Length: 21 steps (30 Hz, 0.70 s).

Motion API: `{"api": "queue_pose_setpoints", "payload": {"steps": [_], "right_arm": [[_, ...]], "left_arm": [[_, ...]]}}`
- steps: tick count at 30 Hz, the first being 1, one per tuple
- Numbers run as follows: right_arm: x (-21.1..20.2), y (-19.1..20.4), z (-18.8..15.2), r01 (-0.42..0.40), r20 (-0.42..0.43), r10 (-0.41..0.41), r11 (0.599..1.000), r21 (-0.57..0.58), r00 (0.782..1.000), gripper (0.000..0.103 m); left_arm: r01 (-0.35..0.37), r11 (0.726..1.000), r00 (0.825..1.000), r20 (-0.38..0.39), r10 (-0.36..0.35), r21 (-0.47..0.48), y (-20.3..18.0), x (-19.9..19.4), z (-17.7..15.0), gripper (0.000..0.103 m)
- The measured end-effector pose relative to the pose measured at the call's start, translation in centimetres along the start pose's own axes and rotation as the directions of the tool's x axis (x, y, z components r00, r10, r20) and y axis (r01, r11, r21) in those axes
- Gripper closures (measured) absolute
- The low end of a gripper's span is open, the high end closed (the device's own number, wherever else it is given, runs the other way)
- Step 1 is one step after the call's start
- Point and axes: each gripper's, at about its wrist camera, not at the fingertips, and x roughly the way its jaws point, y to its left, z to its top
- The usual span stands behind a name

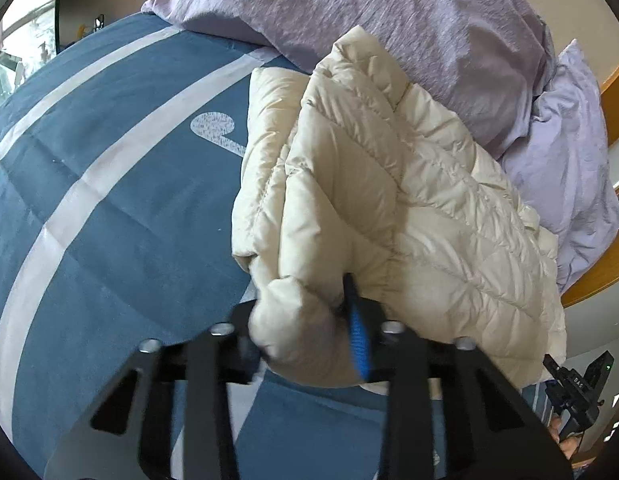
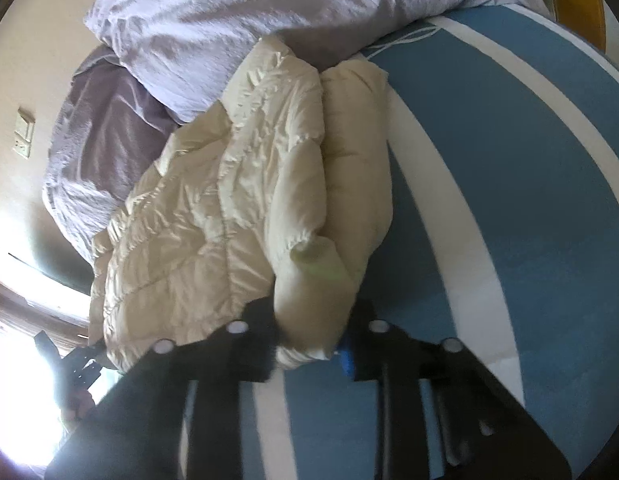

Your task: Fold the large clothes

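A cream quilted puffer jacket lies folded in layers on a blue bed cover, its far edge against a lilac duvet. My left gripper is shut on a bunched corner of the jacket, near its blue finger pad. In the right wrist view the same jacket stretches away to the left, and my right gripper is shut on its near corner. The other gripper shows at the frame edge in each view.
The blue cover with white stripes spreads beside the jacket. A crumpled lilac duvet piles up behind it. A wooden bed frame and a wall switch sit at the edges.
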Motion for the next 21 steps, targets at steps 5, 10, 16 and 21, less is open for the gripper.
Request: {"api": "queue_pose_setpoints", "payload": {"steps": [5,10,16,21], "right_arm": [[-1.4,1.5,-0.8,-0.017,0.014,0.018,0.999,-0.042,1.000,0.086],[-3.2,2.7,-3.2,-0.064,-0.003,0.064,0.993,-0.095,0.998,0.087],[-4.0,3.5,-7.1,-0.096,-0.044,0.091,0.986,-0.136,0.995,0.087],[-4.7,4.7,-9.7,-0.079,-0.049,0.071,0.976,-0.201,0.996,0.087]], "left_arm": [[0.024,1.000,0.999,0.036,-0.023,-0.009,0.6,-1.8,0.1,0.089],[0.031,1.000,0.997,0.068,-0.031,0.000,2.6,-4.8,-0.8,0.089],[0.021,0.999,0.996,0.082,-0.023,0.028,5.4,-7.7,-3.1,0.089],[0.009,0.999,0.996,0.090,-0.012,0.033,7.2,-9.3,-4.5,0.089]]}}
